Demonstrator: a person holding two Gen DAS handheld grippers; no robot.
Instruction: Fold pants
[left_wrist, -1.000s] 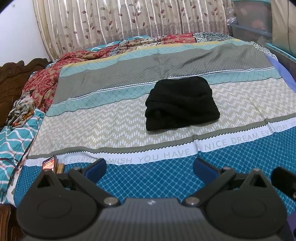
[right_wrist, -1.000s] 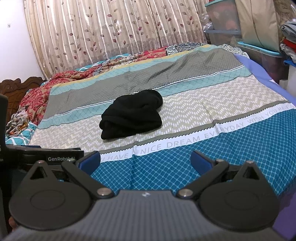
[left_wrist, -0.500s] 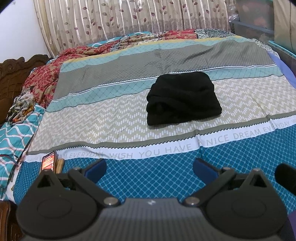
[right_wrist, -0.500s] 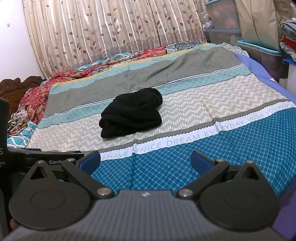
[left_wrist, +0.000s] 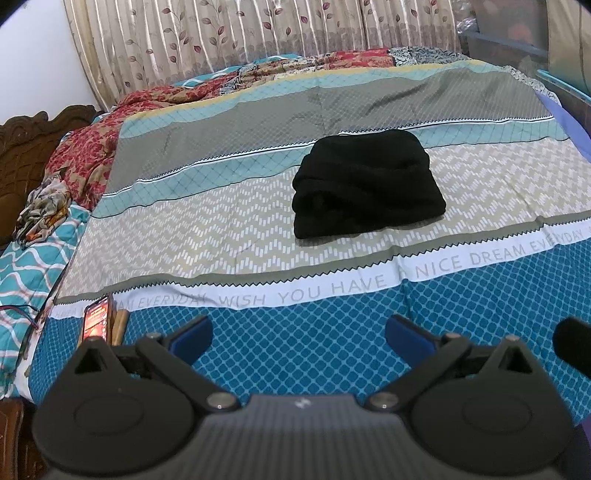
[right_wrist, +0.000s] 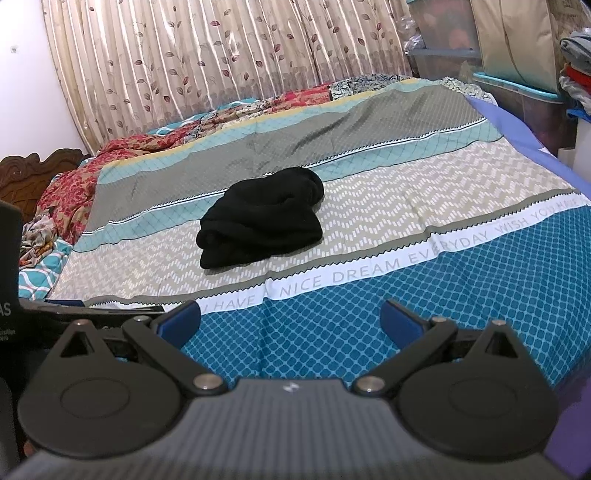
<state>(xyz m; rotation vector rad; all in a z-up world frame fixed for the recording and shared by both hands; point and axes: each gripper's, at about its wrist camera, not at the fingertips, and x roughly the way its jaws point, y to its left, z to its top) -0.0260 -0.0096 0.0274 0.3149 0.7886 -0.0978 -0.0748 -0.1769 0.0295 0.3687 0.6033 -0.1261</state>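
So the black pants are sitting in a bunched, folded-over lump on the beige zigzag band of the bedsheet, and honestly it's so dark you can't make out legs, waistband or how many layers there are, just a few rolled creases along the side nearest the cameras. Both grippers hang back over the blue diamond band, well short of the pants, with the white lettered stripe lying between. The left gripper has its blue pads spread wide with nothing between them, same story for the right gripper. The right gripper's view has a black slab of the other rig cutting off its left edge, so that corner of the sheet is hidden. All around the pants the sheet is flat and bare on every side. Left of the pants, at the sheet's edge, a phone with a lit screen lies next to something tan and stick-like that I can't identify. Farther left there's a crumpled red floral blanket and a carved wooden headboard. Beyond the pants hangs a leaf-print curtain, and to their right plastic storage bins stack up just past the bed edge.
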